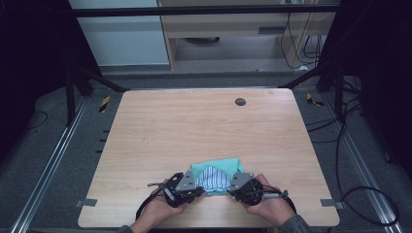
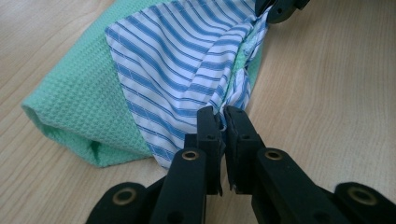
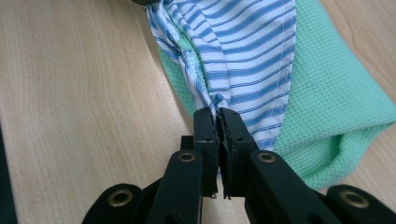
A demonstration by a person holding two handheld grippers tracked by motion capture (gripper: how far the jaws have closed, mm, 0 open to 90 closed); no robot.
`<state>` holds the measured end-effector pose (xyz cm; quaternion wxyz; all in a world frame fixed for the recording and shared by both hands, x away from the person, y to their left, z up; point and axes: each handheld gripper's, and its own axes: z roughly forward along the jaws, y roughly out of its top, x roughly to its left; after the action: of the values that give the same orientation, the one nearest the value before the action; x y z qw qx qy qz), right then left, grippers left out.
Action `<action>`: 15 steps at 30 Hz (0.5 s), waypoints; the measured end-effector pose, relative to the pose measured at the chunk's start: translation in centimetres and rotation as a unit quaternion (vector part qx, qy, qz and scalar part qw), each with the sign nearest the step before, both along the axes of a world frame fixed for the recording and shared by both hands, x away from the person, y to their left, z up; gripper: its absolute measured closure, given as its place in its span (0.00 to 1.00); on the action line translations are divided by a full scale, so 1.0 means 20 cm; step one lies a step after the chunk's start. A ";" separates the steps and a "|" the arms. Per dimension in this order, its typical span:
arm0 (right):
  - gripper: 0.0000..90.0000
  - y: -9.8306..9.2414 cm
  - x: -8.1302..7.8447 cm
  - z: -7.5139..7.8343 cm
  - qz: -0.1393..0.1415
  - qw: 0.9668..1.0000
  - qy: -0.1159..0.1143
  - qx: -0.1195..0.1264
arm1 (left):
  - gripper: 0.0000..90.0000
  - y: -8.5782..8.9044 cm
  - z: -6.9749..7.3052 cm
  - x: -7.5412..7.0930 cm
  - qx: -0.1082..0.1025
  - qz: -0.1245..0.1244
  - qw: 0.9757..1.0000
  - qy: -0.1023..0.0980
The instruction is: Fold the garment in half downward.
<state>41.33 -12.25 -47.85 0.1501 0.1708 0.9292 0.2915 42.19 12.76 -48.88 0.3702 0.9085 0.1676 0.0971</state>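
Observation:
A blue-and-white striped cloth [image 1: 213,177] lies on top of a folded green waffle-weave towel [image 1: 217,166] near the table's front edge. My left gripper [image 1: 198,190] is shut on the striped cloth's near left corner, and the pinched cloth [image 2: 187,60] runs away from the jaws of that gripper [image 2: 222,119]. My right gripper [image 1: 232,190] is shut on the near right corner. In the right gripper view the striped cloth [image 3: 243,51] bunches into the closed jaws of that gripper [image 3: 217,119], with the green towel [image 3: 336,93] beside and under it. The green towel [image 2: 74,102] bulges at the left in the left gripper view.
The light wooden table [image 1: 204,126] has a small dark round cap [image 1: 240,101] near its far edge. Black frame bars and cables stand around the table. Grey floor rails run along both sides.

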 end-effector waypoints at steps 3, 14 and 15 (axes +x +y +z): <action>0.93 0.00 -0.02 0.00 -0.001 1.000 0.001 0.004 | 0.92 0.01 0.01 -0.02 -0.005 0.003 1.000 -0.002; 0.82 -0.09 -0.06 0.04 -0.020 0.999 0.004 0.030 | 0.80 0.07 0.08 -0.07 -0.037 0.014 0.999 0.003; 0.81 -0.09 -0.06 0.04 -0.021 0.999 0.002 0.030 | 0.80 0.07 0.08 -0.07 -0.035 0.012 0.999 0.001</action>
<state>40.04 -14.10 -47.09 0.1487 0.1959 0.9164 0.3159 40.76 14.20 -47.21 0.4005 0.8930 0.1820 0.0948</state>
